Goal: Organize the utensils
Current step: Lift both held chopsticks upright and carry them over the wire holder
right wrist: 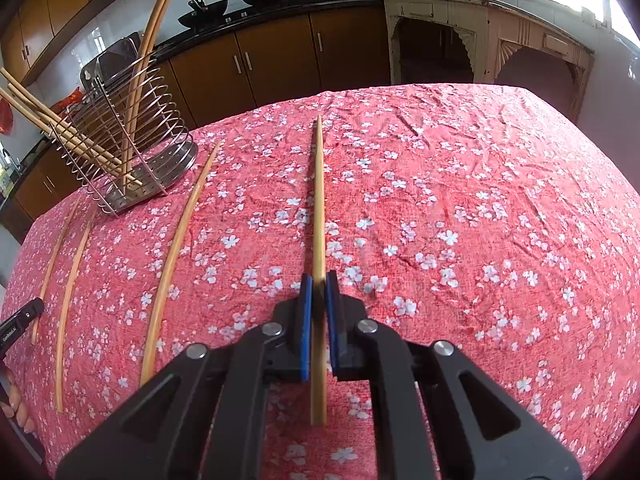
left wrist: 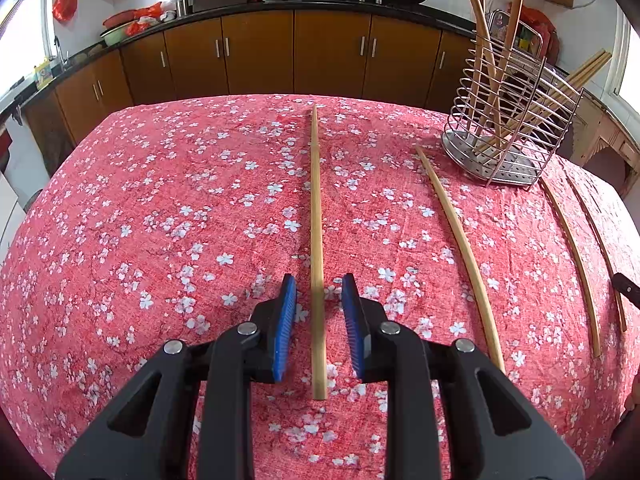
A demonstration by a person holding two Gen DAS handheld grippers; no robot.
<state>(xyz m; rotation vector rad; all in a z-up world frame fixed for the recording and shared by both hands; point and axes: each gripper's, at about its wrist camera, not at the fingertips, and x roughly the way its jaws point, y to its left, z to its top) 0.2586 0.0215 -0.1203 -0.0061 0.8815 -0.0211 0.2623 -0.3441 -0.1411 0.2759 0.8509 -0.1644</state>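
While left tool (left wrist: 319,286) straddles a chopstick (left wrist: 316,220) lying on the counter (left wrist: 160,200), pads parted and clear of it, long axis 12–6, wire holder (left wrist: 512,128) at 2 with open cloth between, right tool (right wrist: 319,280) clamps its own chopstick (right wrist: 319,200), holder (right wrist: 132,148) at 10.

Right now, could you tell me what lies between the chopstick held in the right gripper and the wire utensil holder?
One loose chopstick lies on the tablecloth between the held chopstick and the wire holder, as the right wrist view shows.
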